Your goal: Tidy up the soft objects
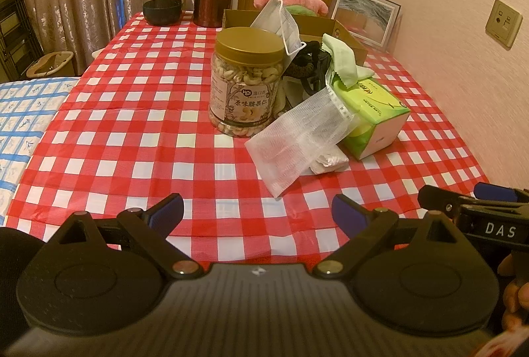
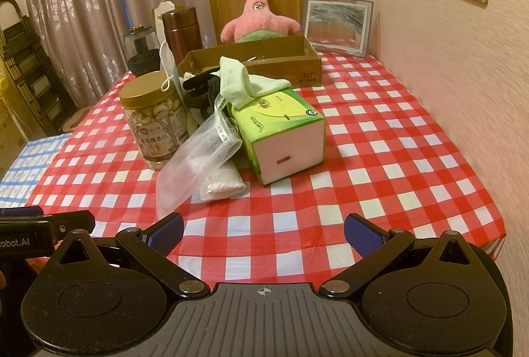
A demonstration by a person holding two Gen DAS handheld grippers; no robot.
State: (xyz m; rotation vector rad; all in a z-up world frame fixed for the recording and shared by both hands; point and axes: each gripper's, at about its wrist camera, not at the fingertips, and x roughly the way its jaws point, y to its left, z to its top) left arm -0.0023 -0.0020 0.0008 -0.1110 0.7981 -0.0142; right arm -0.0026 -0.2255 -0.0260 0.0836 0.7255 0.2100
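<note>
here white mesh pouch (image 1: 297, 138) drapes off tissue box (image 1: 377, 112)

The clear plastic nut jar with a gold screw lid (image 1: 246, 82) carries a paper label with the Chinese characters 原味腰果仁 printed large across it; a small round logo and smaller characters sit above them, too small to read. In the right wrist view the same label shows again, partly readable. The black right gripper (image 1: 489, 218), seen at the edge of the left wrist view, bears the white letters "DAS". The black left gripper (image 2: 43, 233), seen in the right wrist view, bears "Robot.AI". The brown cardboard box (image 2: 297, 64) has a dark stamp on its front, seemingly "361°". Print on the green tissue box (image 2: 281, 122) is illegible.
</note>
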